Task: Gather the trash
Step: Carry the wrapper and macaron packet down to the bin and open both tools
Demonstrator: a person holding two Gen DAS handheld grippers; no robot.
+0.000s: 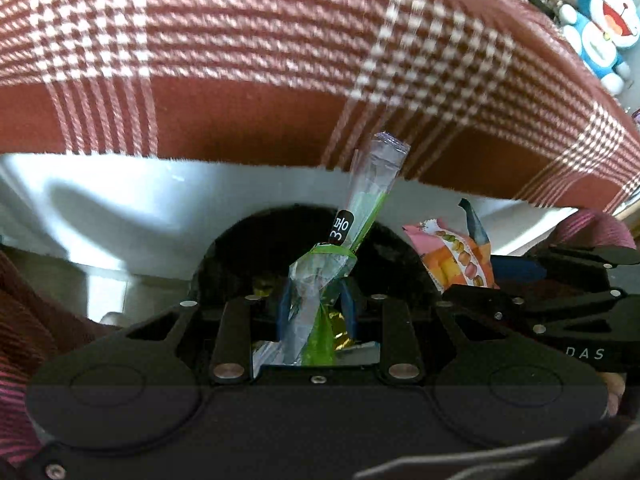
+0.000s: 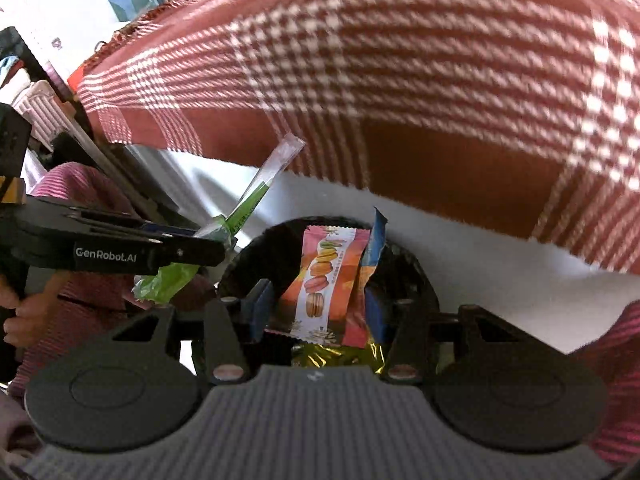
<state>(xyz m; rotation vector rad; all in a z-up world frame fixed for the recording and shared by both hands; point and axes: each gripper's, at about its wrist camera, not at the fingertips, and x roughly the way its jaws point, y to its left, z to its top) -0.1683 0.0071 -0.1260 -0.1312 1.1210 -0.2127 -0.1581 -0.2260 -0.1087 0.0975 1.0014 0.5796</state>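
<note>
Left wrist view, nearest first: the left gripper [image 1: 316,312] is clamped on a twisted clear-and-green wrapper [image 1: 352,224], whose sealed end sticks up past the blue pads toward the plaid cloth. Just beneath the fingers gapes the round black bin [image 1: 240,248], with gold foil [image 1: 340,334] already lying inside. Off to the right, the right gripper [image 1: 472,280] carries a pink-and-orange macaron packet [image 1: 456,256] over the same opening.

In the right wrist view that macaron packet [image 2: 324,280] stands upright between the blue pads [image 2: 256,312], with a blue-edged wrapper [image 2: 374,248] against its right side. The pads appear to press on this pair, so the grip looks firm, though the far pad is partly hidden. Beyond the bin's rim [image 2: 408,264] lies the white tabletop edge [image 2: 480,264], then the red plaid cloth [image 2: 440,80] draped over it.

Both loads hang above one small mouth, so the risks, as I judge them, are crowding and misses. The long green wrapper [image 2: 256,196] could catch on the rim and tip outward onto the tabletop edge. The blue-edged piece, if only loosely pinched, might slip away and fall beside the bin. The two tools might also knock together if lowered further.
</note>
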